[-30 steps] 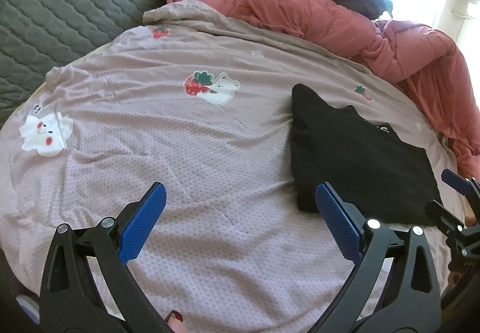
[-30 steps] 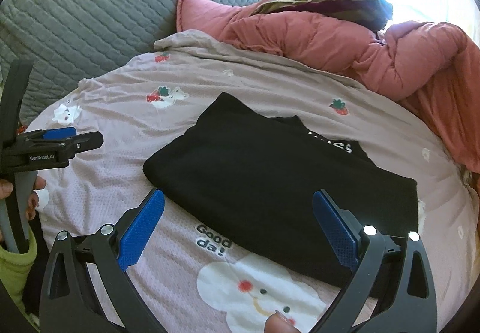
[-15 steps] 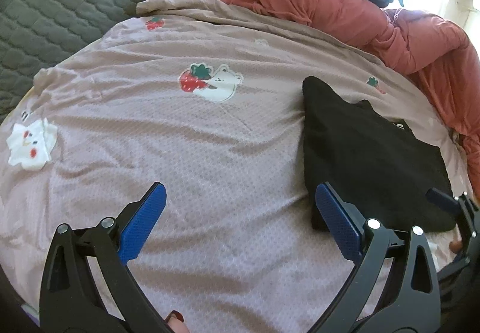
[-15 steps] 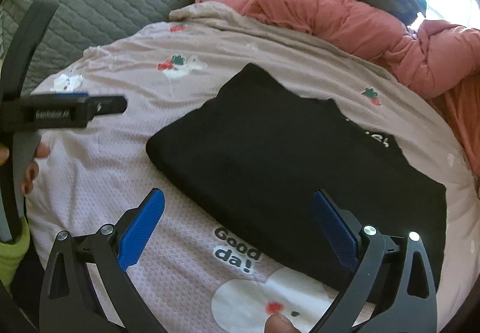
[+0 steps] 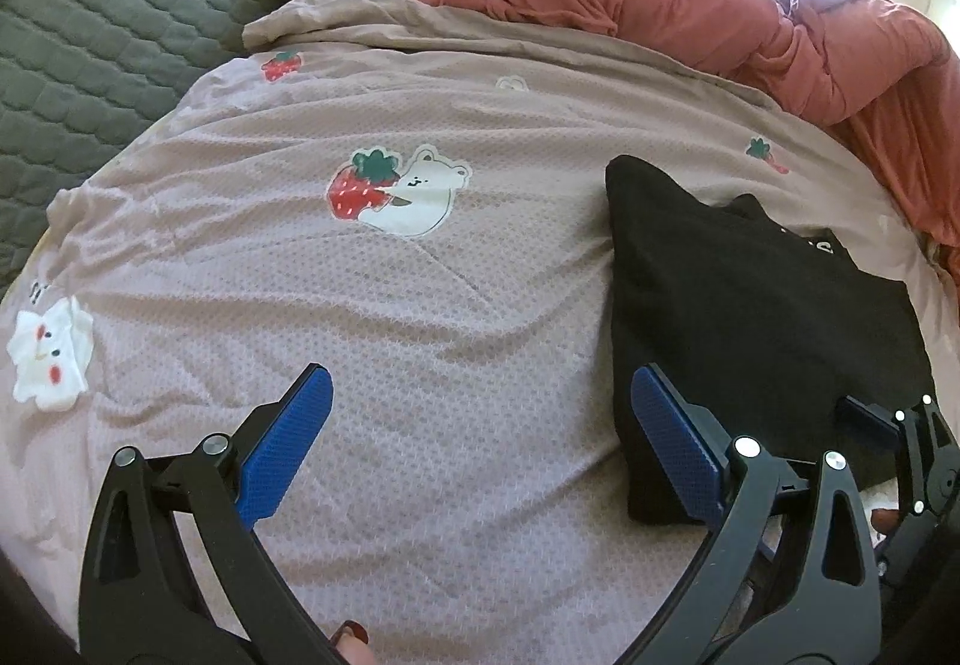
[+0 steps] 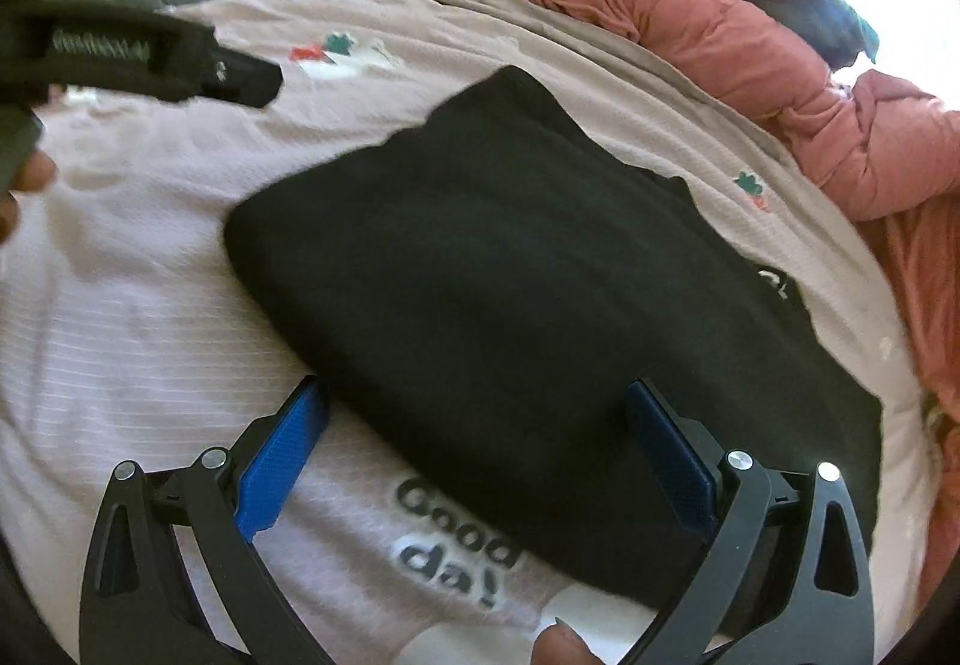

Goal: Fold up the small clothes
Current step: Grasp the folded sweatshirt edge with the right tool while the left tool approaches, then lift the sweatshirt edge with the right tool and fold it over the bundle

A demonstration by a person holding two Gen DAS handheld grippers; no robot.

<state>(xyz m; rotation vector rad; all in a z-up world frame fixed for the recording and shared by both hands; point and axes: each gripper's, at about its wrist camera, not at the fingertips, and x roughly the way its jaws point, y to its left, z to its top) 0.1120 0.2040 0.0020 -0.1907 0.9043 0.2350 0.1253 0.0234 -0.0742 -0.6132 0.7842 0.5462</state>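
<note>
Both grippers have dropped closer to the black garment (image 6: 540, 305), folded near the bedsheet's (image 5: 420, 365) right edge. Left gripper (image 5: 474, 437) and right gripper (image 6: 474, 455) are spread, empty. Soft, light, floppy cloth; best pinched at a near-edge corner.

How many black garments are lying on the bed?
1. A folded black garment lies flat on the pink sheet, in front of the right hand-held gripper and right of the left one. Others may be hidden in the red quilt.

Folded black garment (image 5: 750, 317) lies on pink sheet (image 5: 360, 305).
</note>
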